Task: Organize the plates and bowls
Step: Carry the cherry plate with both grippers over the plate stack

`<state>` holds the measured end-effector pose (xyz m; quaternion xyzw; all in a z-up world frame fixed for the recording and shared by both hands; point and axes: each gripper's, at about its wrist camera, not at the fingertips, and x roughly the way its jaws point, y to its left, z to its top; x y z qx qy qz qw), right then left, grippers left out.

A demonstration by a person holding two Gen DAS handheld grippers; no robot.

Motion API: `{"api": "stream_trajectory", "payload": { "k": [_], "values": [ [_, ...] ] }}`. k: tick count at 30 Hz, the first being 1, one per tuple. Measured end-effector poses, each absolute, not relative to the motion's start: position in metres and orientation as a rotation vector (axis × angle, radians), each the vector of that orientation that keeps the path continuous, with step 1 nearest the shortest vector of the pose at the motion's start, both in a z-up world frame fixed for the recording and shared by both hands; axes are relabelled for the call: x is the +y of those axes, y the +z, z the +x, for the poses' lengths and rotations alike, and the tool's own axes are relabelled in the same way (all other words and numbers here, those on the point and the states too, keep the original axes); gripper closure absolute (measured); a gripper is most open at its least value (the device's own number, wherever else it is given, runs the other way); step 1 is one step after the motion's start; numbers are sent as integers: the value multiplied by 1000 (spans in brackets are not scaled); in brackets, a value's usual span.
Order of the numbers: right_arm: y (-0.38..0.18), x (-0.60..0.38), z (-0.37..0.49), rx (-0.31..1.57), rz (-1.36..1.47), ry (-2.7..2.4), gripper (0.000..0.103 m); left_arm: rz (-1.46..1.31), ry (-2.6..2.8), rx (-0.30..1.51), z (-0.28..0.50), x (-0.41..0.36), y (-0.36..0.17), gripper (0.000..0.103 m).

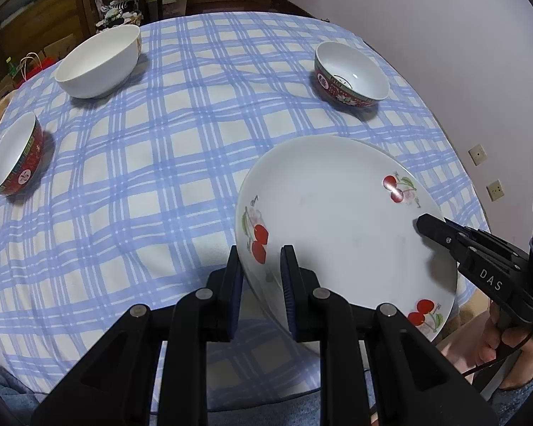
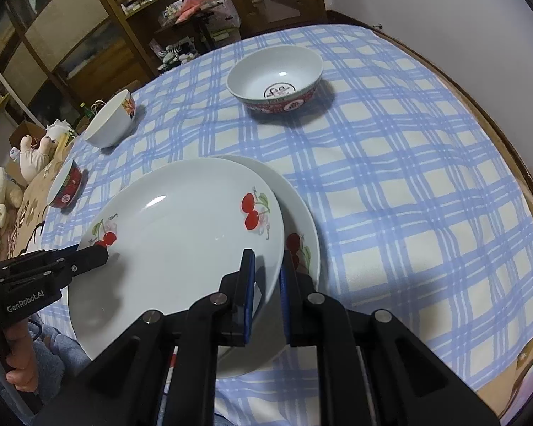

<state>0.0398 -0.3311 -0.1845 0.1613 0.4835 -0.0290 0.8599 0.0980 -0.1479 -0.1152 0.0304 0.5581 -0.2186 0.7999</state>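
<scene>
We've got the checked tablecloth (image 2: 408,213) w/ two cherry plates at the near edge: the top plate (image 2: 181,248) is held tilted over the lower plate (image 2: 302,220), not yet seated, so the plate stack is nearly done by our read. Bowls aren't gathered: white bowl (image 1: 99,60), far red bowl (image 1: 351,74), left red bowl (image 1: 14,152), well apart. Both grippers angle down; left gripper (image 1: 261,262) & right gripper (image 2: 268,266) are each pinched narrow on opposite rims of the top plate.
</scene>
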Motion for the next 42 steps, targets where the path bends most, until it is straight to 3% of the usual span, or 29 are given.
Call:
{"api": "stream_trajectory", "payload": {
  "k": [42],
  "values": [
    [-195, -337, 45, 1068, 375, -95, 86, 102, -466, 1288, 104, -160, -144, 84]
  ]
}}
